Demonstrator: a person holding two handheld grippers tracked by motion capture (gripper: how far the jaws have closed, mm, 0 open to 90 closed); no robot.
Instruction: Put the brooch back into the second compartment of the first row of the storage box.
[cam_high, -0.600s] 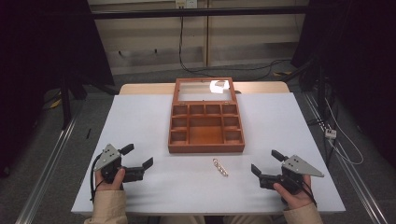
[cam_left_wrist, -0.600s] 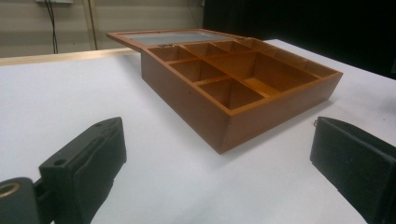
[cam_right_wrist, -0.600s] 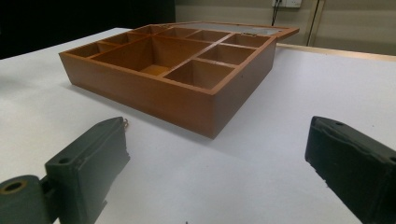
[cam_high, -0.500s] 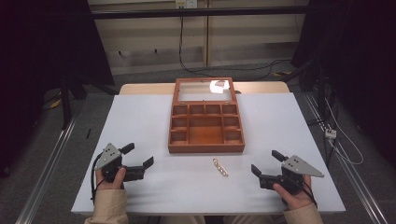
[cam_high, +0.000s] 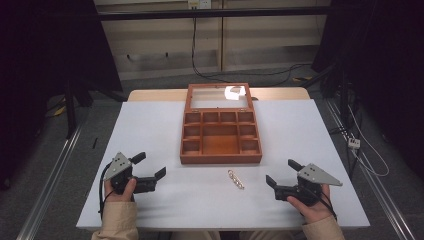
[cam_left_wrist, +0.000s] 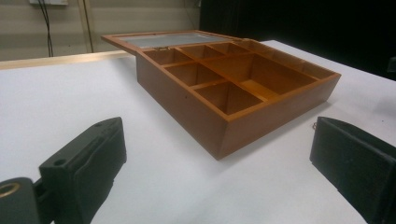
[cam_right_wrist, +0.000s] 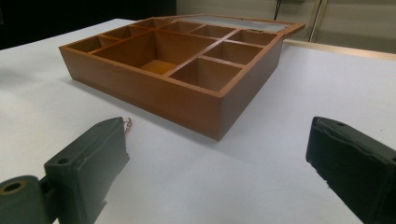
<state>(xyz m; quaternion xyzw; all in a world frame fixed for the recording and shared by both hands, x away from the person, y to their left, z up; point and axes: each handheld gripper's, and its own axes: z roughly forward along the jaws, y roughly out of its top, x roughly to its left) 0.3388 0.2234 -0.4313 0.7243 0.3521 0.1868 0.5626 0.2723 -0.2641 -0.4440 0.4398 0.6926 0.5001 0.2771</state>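
An open wooden box (cam_high: 220, 137) with several empty compartments stands mid-table, its glass lid (cam_high: 219, 97) laid back flat behind it. A small gold chain (cam_high: 235, 179) lies on the white table just in front of the box. My left gripper (cam_high: 149, 166) rests on the table at front left, open and empty, facing the box (cam_left_wrist: 233, 93). At front right my right gripper (cam_high: 281, 173) is open and empty too, aimed at the box (cam_right_wrist: 177, 70); the chain (cam_right_wrist: 127, 123) peeks out beside its left jaw.
The white table (cam_high: 150, 125) has free room on both sides of the box. Its front edge runs close under both hands. A wooden strip (cam_high: 155, 94) borders the far edge, with cables and dark stands on the floor beyond.
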